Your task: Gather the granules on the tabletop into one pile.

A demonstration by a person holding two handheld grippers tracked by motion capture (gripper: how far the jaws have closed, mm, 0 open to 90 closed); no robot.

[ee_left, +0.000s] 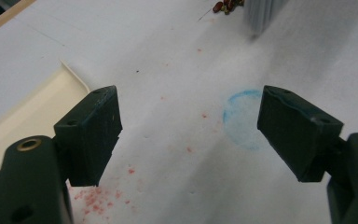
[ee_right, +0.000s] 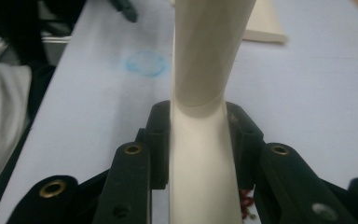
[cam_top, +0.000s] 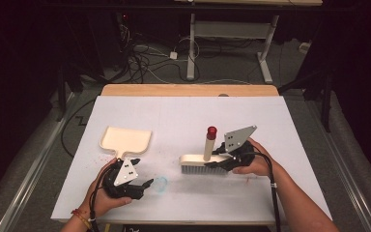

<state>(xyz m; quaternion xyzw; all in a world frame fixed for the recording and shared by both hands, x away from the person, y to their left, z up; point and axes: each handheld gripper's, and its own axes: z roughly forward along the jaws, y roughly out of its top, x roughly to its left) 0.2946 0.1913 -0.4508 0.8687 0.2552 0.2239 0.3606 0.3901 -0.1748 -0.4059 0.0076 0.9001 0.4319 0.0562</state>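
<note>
Right claw [cam_top: 222,163] clamps the brush [cam_top: 204,162] on the tabletop [cam_top: 270,125]; left claw [cam_top: 142,186] gapes beside the empty dustpan [cam_top: 125,140].

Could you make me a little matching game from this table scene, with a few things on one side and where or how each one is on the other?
Things:
1. cream plastic dustpan
2. cream hand brush with a red-tipped handle
3. left tongs
4. faint blue ring mark on the white table cover

States:
A. clamped in the right tongs
B. lying flat, beyond the left hand
C. drawn on the cover, beside the open tongs
D. open, holding nothing

Pairs: 1-B, 2-A, 3-D, 4-C
</note>
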